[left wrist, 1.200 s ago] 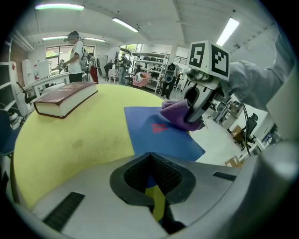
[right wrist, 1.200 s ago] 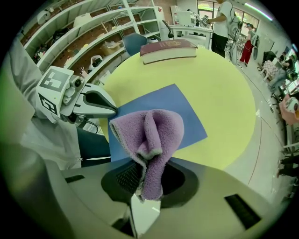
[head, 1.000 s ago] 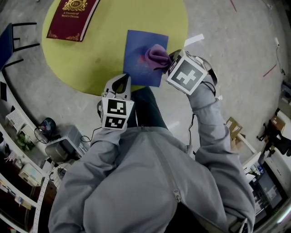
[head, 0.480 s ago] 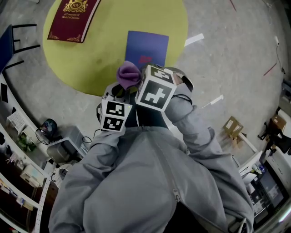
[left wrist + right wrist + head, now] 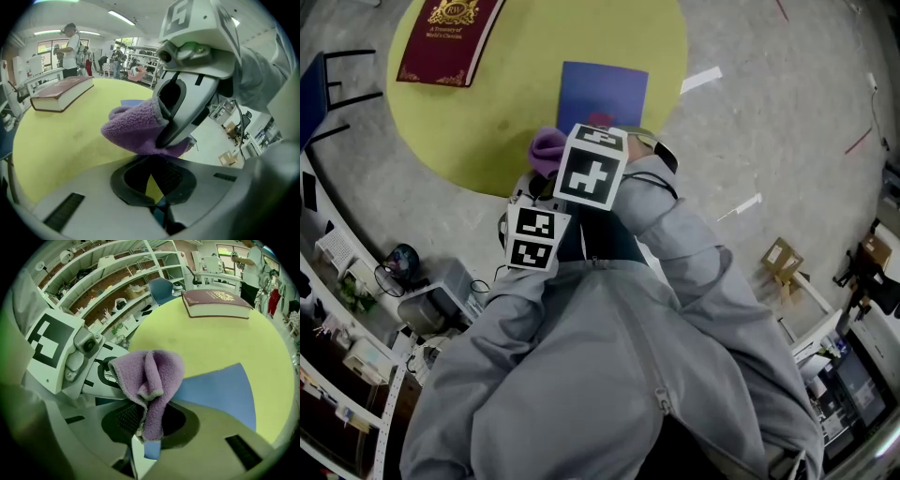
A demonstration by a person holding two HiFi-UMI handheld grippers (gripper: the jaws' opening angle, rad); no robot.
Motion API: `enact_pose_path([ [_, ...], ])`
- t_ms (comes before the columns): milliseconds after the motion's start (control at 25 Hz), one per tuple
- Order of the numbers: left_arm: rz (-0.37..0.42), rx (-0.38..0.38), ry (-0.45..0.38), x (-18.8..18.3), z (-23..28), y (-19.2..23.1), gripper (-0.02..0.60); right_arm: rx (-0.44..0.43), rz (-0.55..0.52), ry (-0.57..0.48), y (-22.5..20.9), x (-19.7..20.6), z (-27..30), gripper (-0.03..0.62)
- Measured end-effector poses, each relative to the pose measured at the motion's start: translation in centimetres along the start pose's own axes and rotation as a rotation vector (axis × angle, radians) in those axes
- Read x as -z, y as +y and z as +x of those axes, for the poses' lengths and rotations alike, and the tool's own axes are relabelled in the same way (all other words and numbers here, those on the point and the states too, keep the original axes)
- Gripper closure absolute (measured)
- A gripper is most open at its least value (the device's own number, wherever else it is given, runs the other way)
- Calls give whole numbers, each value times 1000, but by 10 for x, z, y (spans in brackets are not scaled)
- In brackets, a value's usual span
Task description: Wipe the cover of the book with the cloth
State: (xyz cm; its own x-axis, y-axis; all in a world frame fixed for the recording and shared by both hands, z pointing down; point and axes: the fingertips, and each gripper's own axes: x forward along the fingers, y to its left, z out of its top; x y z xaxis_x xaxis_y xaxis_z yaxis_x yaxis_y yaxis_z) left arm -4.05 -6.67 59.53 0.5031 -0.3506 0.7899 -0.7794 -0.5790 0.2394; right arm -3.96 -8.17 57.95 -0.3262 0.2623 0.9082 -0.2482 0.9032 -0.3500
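A purple cloth (image 5: 150, 376) hangs bunched from my right gripper (image 5: 147, 423), whose jaws are shut on it. In the head view the cloth (image 5: 547, 145) is at the near edge of the round yellow table (image 5: 487, 103), left of the thin blue book (image 5: 602, 89) lying flat there. The cloth (image 5: 136, 131) hovers just over the tips of my left gripper (image 5: 152, 190), which is shut with nothing in it. The blue book (image 5: 215, 390) lies beyond the cloth, apart from it.
A thick dark red book (image 5: 450, 33) lies at the table's far left. Past the table, people stand by white shelving racks (image 5: 117, 282), with a blue chair (image 5: 161, 289) nearby. A cardboard box (image 5: 778, 258) and tape marks are on the grey floor at right.
My right gripper has carried the cloth off the blue book, back and to the left, until it hangs over the left gripper at the table's near edge. The left gripper has stayed put.
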Motion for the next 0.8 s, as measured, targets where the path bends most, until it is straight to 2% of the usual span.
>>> enact_pose_path([
  [320, -13, -3, -3, -1, 0, -2, 565, -12, 4, -1, -3, 9, 1, 493],
  [600, -45, -7, -18, -1, 0, -1, 565, -11, 38, 15, -2, 39, -3, 493],
  [800, -46, -9, -18, -1, 0, -1, 565, -11, 102, 16, -2, 66, -8, 493],
])
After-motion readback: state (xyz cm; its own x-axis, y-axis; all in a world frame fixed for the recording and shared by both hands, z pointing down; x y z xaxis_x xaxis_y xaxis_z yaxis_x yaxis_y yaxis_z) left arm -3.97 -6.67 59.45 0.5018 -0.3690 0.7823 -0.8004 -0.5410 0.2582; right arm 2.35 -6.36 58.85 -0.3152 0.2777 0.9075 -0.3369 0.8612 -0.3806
